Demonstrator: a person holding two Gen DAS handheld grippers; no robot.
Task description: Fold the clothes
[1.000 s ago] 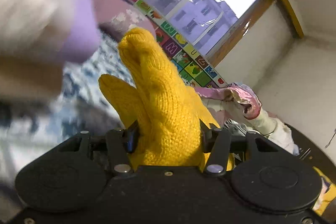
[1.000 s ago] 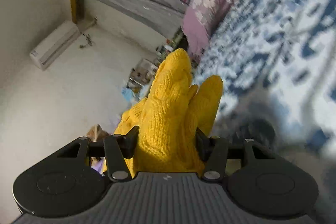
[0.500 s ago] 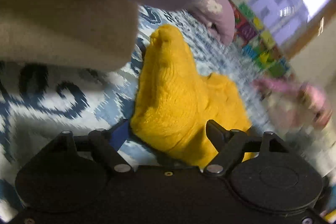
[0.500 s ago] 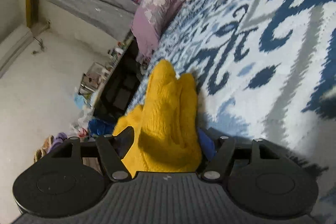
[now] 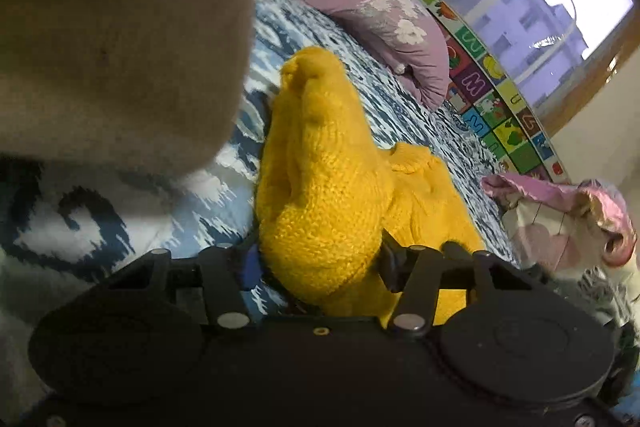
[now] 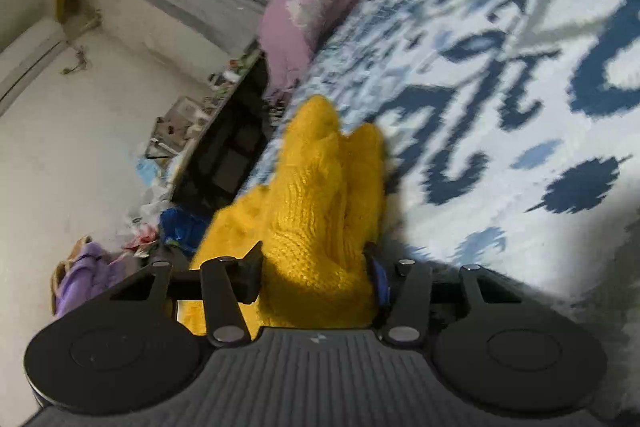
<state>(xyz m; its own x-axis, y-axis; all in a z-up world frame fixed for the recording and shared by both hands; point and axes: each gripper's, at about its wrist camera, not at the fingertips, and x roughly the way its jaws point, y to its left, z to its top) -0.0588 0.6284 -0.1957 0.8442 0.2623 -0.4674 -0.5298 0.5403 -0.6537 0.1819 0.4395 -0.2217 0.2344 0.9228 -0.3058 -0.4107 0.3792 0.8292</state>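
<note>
- The yellow knitted garment [image 5: 320,195] fills the centre of the left wrist view, bunched between the jaws and trailing to the lower right onto the blue-and-white patterned bedspread [image 5: 80,223]. In the right wrist view the same knit [image 6: 320,211] rises from bottom centre, with the bedspread [image 6: 520,107] filling the right half.
- Your left gripper [image 5: 316,259] has a thick wad of knit between its jaws, and they are closing on it.
- Your right gripper [image 6: 316,267] also has a fold of the knit between its jaws, which are closing too.
- Expect the knit to be soft, light and stretchy. It will sag and slump rather than hold a crease, and a chunky weave like this grips well, so slipping seems unlikely.
- Take hold at an edge or corner, through a single fold if you can. A fat bunch, as you have now, probably hides where the hem lies.
- Snagging a loop on a jaw edge is the likely hazard, so release cleanly.
- I see no basket or bin for clothes. A lilac pillow [image 5: 400,39] lies in the upper middle of the left view, and a pink-and-white bundle [image 5: 560,223] sits at the right edge; what it is I cannot tell.
- A blurred beige mass [image 5: 120,47] blocks the upper left.
</note>
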